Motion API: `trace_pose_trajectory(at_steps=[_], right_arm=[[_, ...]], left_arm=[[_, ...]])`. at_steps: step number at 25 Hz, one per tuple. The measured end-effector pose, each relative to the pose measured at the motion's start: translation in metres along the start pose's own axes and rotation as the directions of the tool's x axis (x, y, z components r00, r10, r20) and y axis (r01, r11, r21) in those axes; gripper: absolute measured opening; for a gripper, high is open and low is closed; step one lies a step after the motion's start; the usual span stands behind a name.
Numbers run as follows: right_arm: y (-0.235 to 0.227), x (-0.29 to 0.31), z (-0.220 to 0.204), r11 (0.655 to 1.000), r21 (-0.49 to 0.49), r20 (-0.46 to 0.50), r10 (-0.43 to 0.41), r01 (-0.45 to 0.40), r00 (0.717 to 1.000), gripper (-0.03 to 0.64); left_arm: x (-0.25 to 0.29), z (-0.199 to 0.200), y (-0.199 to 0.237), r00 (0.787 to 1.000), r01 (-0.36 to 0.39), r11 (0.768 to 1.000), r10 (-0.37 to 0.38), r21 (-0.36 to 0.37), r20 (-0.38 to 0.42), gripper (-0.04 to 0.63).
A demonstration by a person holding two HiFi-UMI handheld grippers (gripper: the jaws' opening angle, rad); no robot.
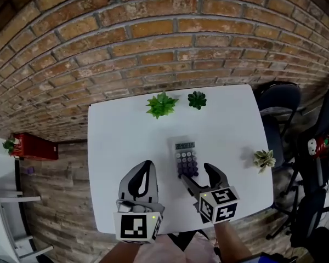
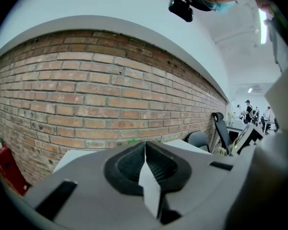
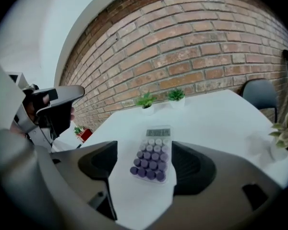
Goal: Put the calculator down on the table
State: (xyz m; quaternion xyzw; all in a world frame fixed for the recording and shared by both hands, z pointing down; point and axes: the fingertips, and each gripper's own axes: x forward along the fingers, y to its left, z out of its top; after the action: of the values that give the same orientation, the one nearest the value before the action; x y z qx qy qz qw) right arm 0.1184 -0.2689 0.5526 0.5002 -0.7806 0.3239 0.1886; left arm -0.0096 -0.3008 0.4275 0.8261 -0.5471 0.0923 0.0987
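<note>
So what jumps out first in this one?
The calculator with purple keys lies flat in the middle of the white table, and the right gripper hovers at its near end with jaws open either side. The left gripper hangs shut beside it. Two small plants stand at the far edge, a third at the right edge.

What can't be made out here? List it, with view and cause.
Display figures on the white calculator with purple keys: too small in head view, blurred in right gripper view.
White table, left gripper view: mostly hidden by the left gripper itself.
Pale potted plant, right gripper view: cut by edge.
</note>
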Motion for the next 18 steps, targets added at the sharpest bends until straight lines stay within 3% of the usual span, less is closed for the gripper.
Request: trace_pose_trajectory(at_steps=[5,9,13,15,18], right_arm=[[0.021,-0.039,0.067,0.998,-0.052,0.177,0.051,-0.042,0.983,0.310],[0.041,-0.080,0.121,0.992,-0.110,0.338,0.089,-0.055,0.937,0.166],[0.055,-0.112,0.159,0.984,-0.175,0.451,0.085,-0.005,0.889,0.035],[0.061,-0.123,0.171,0.979,-0.205,0.485,0.081,0.024,0.871,0.000],[0.068,-0.136,0.183,0.969,-0.242,0.518,0.091,0.044,0.850,0.000]], left_arm=[[-0.014,0.051,-0.010,0.994,-0.021,1.000,0.021,0.000,0.108,0.014],[-0.028,0.096,-0.014,0.981,-0.039,0.998,0.030,0.044,0.191,0.013],[-0.040,0.134,-0.018,0.962,-0.057,0.996,0.038,0.063,0.269,0.013],[-0.043,0.148,-0.019,0.955,-0.061,0.996,0.039,0.068,0.295,0.014],[-0.048,0.160,-0.020,0.946,-0.068,0.995,0.041,0.072,0.321,0.014]])
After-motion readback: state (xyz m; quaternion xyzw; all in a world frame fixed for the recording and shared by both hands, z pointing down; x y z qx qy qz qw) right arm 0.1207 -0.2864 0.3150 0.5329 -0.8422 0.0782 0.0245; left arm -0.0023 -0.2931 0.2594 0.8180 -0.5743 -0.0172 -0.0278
